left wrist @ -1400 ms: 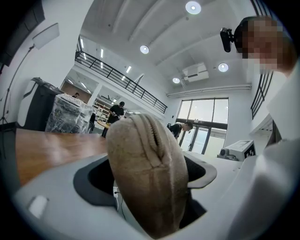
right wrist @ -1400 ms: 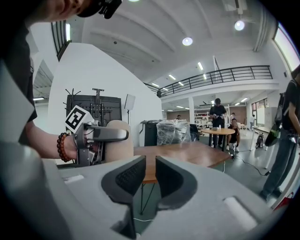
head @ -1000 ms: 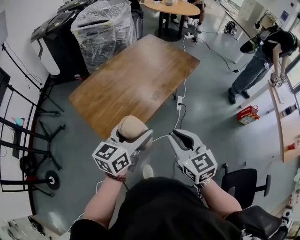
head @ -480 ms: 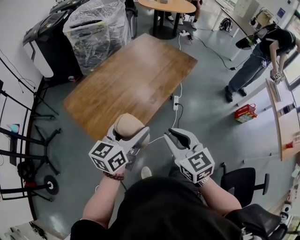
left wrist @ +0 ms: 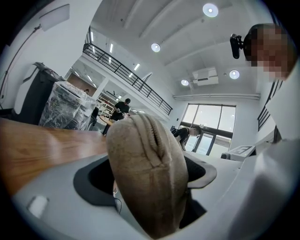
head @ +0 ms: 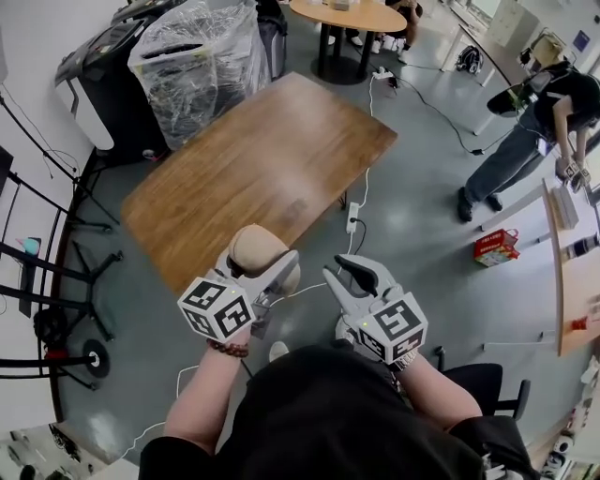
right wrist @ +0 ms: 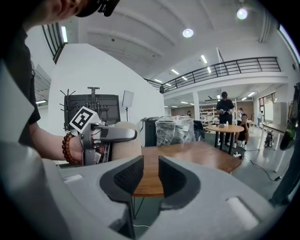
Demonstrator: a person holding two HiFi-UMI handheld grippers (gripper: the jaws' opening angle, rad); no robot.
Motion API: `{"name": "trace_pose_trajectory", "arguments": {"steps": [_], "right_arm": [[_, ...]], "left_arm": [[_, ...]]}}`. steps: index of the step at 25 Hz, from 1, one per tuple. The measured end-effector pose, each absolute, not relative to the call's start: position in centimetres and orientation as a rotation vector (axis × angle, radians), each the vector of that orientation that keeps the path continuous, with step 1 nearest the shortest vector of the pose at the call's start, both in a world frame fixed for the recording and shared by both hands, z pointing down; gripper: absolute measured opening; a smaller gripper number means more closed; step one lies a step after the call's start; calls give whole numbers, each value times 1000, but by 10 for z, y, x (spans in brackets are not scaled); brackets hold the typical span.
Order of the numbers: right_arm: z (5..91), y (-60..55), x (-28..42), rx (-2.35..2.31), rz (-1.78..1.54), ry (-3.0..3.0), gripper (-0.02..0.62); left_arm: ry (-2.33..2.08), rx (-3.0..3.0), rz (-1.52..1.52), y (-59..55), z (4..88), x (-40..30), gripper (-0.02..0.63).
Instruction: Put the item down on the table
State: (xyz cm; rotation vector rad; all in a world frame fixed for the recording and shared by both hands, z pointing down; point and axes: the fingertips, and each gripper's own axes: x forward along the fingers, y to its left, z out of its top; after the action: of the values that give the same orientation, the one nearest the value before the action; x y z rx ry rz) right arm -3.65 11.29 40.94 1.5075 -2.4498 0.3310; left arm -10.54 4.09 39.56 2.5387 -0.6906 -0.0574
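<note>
Tan fabric pouch [left wrist: 147, 173] (zip seam facing left gripper's camera) clamped between wide-set jaws of left gripper [head: 262, 272], held in air by near edge of wooden table [head: 253, 159], not resting on it. Right gripper [right wrist: 150, 176] alongside, empty; jaws just been opening, gap narrow.

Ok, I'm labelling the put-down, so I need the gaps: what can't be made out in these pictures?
- Pouch underside: in the head view it is hidden by the jaws of the left gripper; in the left gripper view it is cut off behind the gripper's body.
- Gap between pouch and table: the head view looks steeply down, so height is unreadable.
- Things on the round table: too small in the head view.
</note>
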Motion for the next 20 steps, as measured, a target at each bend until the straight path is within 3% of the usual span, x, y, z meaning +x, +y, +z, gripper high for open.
{"name": "trace_pose_trajectory", "arguments": {"steps": [16,20], "right_arm": [[409,91,93,1176,364,-2614,149],[408,81,90,1097,378,-2663,219]], "left_arm": [[-907,2393,-123,24,398,19,437],[-917,2353,-143,15,401,25,437]]}}
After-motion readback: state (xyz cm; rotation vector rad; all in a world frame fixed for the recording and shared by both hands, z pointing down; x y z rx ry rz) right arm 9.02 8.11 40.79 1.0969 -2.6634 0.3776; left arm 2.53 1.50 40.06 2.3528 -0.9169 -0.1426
